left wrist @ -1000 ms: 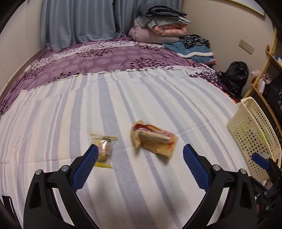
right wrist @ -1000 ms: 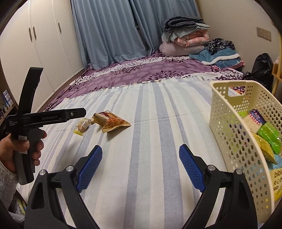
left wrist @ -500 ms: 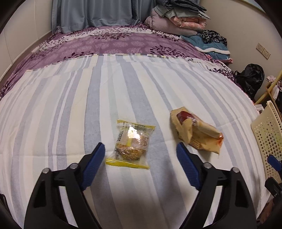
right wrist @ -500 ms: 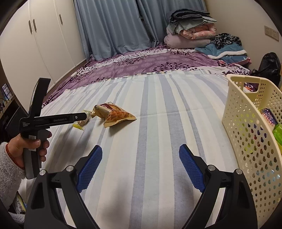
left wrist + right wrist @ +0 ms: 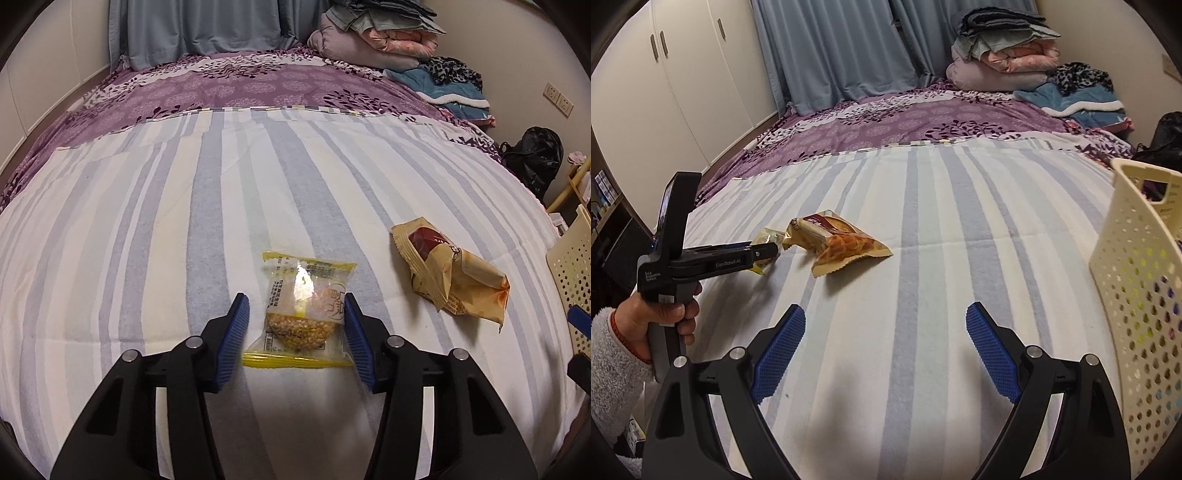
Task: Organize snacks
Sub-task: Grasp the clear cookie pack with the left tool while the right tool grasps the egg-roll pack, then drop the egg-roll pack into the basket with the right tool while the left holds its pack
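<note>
A small clear packet with yellow edges (image 5: 303, 314) lies flat on the striped bedspread. My left gripper (image 5: 295, 301) straddles it, jaws closing. The right pad is at the packet's edge and a gap shows at the left pad. From the right wrist view the left gripper (image 5: 768, 253) reaches over that packet (image 5: 766, 236). A crumpled tan snack bag (image 5: 450, 277) lies just right of it, also seen ahead of my right gripper (image 5: 886, 308), which is open and empty above the bedspread. A cream perforated basket (image 5: 1137, 295) with coloured packets stands at the right.
A person's hand (image 5: 665, 317) in a fluffy white sleeve holds the left gripper. A corner of the basket (image 5: 576, 266) shows at the bed's right side. Folded blankets (image 5: 1001, 55) are piled at the far end. A black bag (image 5: 532, 158) sits on the floor beside the bed.
My left gripper has sunk and shifted over the yellow-edged packet, and its jaws have narrowed around it. My right gripper has drifted left, away from the basket.
</note>
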Tool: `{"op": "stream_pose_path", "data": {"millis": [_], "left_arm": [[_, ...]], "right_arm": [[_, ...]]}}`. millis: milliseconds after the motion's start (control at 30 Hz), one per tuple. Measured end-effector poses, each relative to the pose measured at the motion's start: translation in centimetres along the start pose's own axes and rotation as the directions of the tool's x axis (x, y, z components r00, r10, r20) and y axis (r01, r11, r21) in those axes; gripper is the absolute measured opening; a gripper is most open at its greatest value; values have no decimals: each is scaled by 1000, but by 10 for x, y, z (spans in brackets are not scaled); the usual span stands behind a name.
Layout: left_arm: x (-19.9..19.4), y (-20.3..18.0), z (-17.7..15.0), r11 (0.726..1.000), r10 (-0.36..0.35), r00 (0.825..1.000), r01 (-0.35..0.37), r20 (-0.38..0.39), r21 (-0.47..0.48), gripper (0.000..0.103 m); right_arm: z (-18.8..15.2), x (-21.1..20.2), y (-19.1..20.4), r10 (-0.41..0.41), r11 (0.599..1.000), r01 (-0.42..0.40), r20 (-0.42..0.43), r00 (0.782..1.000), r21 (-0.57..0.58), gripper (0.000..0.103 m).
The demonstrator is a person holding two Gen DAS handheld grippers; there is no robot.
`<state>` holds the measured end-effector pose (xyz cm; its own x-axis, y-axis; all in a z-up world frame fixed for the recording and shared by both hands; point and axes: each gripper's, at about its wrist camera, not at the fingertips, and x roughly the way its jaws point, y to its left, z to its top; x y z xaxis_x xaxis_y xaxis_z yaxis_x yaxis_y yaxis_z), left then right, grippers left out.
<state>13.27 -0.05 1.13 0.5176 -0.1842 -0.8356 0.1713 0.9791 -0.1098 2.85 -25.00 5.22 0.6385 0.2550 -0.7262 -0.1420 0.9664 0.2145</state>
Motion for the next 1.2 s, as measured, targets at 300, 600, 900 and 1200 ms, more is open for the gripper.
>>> {"op": "stream_pose_path", "data": {"millis": [300,600,900,1200], "left_arm": [[-11,10,-6,1000,-10,1000,10,5,-19,41],[-23,24,-14,999,-14,1000,15,12,-50,40],[-29,26,-16,998,-18,1000,19,21,-57,40],[-26,25,-20,998,-18,1000,19,17,-65,40]], "right_arm": [[39,52,23,78,988,-83,-42,996,-133,88],[67,121,32,150,972,-176,-167,975,-156,88],[70,137,46,126,969,-161,-181,975,-190,73],[54,123,60,116,963,-154,-177,977,-220,48]]}}
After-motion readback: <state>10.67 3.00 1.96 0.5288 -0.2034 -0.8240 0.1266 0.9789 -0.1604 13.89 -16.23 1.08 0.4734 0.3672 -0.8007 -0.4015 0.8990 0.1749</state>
